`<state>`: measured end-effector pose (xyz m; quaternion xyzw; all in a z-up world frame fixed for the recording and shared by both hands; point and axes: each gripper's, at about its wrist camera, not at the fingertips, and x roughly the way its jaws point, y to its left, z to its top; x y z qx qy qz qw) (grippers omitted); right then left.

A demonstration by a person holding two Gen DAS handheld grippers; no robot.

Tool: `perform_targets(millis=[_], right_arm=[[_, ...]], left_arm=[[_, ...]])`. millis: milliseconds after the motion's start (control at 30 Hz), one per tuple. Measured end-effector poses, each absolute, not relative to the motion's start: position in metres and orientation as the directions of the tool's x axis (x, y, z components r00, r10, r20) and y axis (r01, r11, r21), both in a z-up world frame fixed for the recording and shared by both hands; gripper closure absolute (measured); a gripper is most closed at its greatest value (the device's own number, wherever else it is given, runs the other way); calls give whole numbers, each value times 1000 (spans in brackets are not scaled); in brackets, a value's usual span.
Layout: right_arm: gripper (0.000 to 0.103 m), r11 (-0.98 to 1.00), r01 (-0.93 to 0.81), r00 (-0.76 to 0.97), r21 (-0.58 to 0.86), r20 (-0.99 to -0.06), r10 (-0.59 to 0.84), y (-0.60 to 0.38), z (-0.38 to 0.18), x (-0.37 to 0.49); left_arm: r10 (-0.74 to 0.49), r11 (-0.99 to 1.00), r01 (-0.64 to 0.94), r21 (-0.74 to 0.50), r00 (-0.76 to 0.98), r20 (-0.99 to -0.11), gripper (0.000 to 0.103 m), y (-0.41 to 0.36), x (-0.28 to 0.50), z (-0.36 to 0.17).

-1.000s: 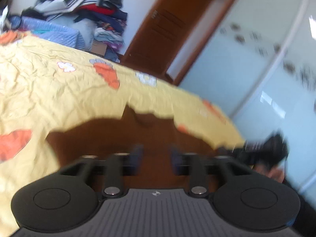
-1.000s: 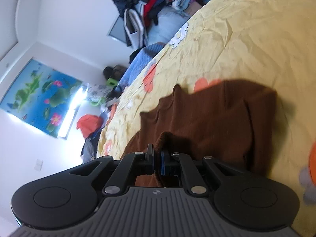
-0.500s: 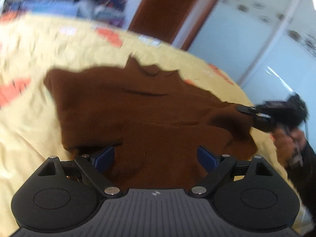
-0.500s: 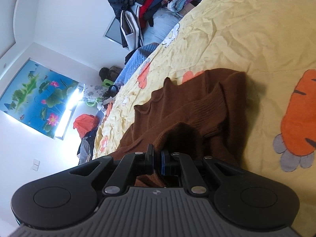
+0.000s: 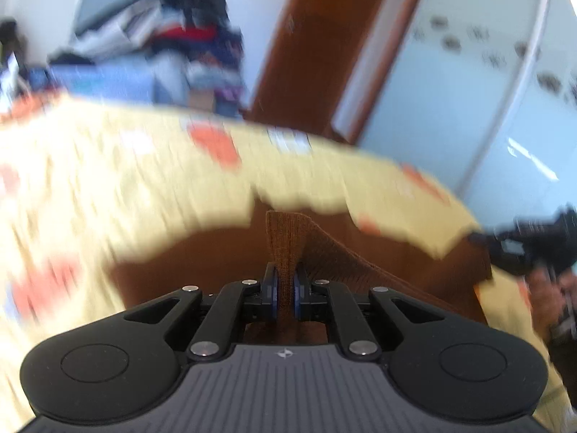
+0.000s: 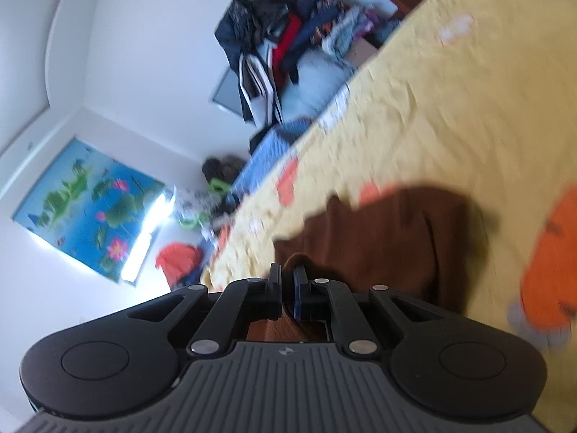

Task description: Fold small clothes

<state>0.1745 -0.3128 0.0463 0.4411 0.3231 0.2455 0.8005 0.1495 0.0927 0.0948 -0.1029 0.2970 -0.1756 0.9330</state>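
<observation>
The bed (image 5: 108, 187) under its yellow sheet is smeared by motion blur in the left wrist view, its orange prints mere blotches. The brown sweater (image 6: 389, 238) lies on it, its near edge hidden behind both tools. The left gripper (image 5: 285, 292) has just closed and now pinches a raised fold of knit, pointing somewhat downward. The right gripper (image 6: 286, 294) is clenched on another bunch of the sweater. At the left view's right edge, a blurred hand (image 5: 548, 288) is cut off.
</observation>
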Motion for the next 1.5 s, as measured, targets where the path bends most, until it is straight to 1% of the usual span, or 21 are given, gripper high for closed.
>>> perform_targets(millis=[167, 233, 300, 333, 400, 433, 467, 667, 767, 833, 867, 900, 933, 1067, 1167, 1300, 1367, 1400, 1433, 1467, 1500], right_arm=[[83, 495, -3, 730, 869, -336, 595, -325, 35, 227], [49, 492, 61, 759, 869, -360, 543, -328, 19, 233], [48, 534, 85, 745, 841, -410, 526, -325, 16, 225], [47, 577, 39, 733, 816, -416, 538, -320, 19, 217], [46, 697, -40, 705, 716, -474, 528, -305, 27, 206], [46, 745, -61, 699, 664, -505, 507, -298, 31, 204], [46, 779, -79, 695, 622, -526, 490, -292, 33, 204], [46, 816, -149, 667, 559, -552, 500, -262, 40, 226], [47, 863, -253, 632, 437, -601, 490, -225, 47, 231], [60, 892, -316, 608, 324, -653, 452, -198, 45, 234], [66, 903, -340, 592, 264, -686, 423, -187, 40, 238], [87, 912, -356, 578, 205, -718, 388, -177, 35, 241], [93, 924, -354, 584, 147, -736, 341, -172, 31, 244], [94, 926, -274, 692, 258, -616, 376, -204, 54, 247], [94, 900, -140, 718, 412, -584, 379, -245, 45, 265], [86, 917, -40, 715, 397, -630, 304, -256, 15, 258], [70, 892, -13, 758, 451, -578, 303, -268, 18, 239], [42, 880, 7, 770, 475, -564, 298, -275, 22, 228], [31, 870, 5, 785, 493, -541, 302, -280, 26, 216], [31, 869, -18, 792, 495, -523, 315, -283, 31, 204], [32, 876, -38, 788, 482, -525, 323, -284, 35, 196]], left_arm=[[-135, 991, 107, -84, 829, -543, 92, 91, 224, 81], [-111, 991, 43, -129, 797, -593, 91, 100, 234, 67], [-140, 977, 16, -212, 797, -587, 90, 109, 216, 62], [-179, 970, 51, -236, 807, -563, 83, 111, 202, 60], [-186, 973, 81, -215, 827, -531, 51, 114, 177, 56], [-164, 979, 72, -192, 838, -520, 23, 114, 170, 54], [-138, 983, 57, -172, 852, -506, 15, 114, 166, 53], [-153, 967, 19, -254, 843, -515, 15, 115, 195, 67], [-130, 976, -1, -219, 802, -583, 15, 105, 223, 60], [-149, 975, 0, -222, 741, -655, 16, 97, 244, 46], [-163, 975, 11, -220, 706, -689, 23, 92, 253, 38], [-167, 978, 26, -206, 684, -710, 38, 85, 257, 30], [-145, 986, 35, -163, 669, -729, 79, 77, 260, 25], [-118, 990, 39, -135, 751, -650, 93, 74, 248, 34], [-88, 990, -1, -139, 767, -636, 93, 83, 257, 33], [-81, 985, -37, -171, 770, -633, 89, 92, 253, 26], [-74, 980, -57, -190, 784, -616, 69, 100, 238, 35], [-68, 981, -58, -186, 793, -605, 61, 103, 228, 41], [-68, 982, -49, -181, 807, -587, 42, 107, 216, 47], [-64, 982, -49, -182, 822, -566, 26, 112, 202, 52], [-63, 980, -51, -193, 836, -545, 22, 117, 188, 57]])
